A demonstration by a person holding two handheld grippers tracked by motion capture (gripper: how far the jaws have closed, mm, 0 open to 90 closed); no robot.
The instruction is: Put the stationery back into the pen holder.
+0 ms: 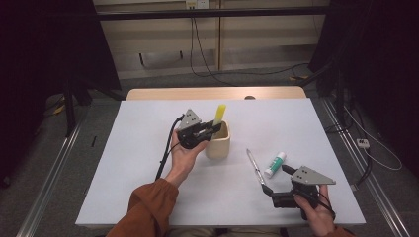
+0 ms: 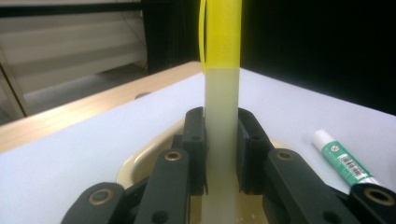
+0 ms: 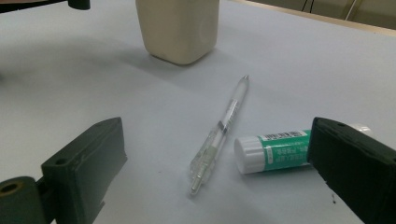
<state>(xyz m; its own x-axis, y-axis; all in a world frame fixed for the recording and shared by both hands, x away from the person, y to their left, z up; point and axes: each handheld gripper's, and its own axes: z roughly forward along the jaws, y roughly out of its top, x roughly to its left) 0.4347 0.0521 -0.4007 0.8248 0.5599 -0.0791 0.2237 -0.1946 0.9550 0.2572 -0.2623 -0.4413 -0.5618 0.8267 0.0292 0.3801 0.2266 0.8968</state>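
Note:
My left gripper is shut on a yellow-capped highlighter, upright over the cream cup at the table's middle. In the left gripper view the jaws pinch the highlighter's pale barrel from both sides, with the cup's rim right below. My right gripper rests open near the front right. A clear pen and a green-and-white glue stick lie on the table ahead of its wide-apart jaws, neither touched. From above, the pen and glue stick lie side by side.
The white tabletop has free room at the left and far right. A wooden strip runs along the far edge. Cables trail from both grippers. Dark frames stand at both sides of the table.

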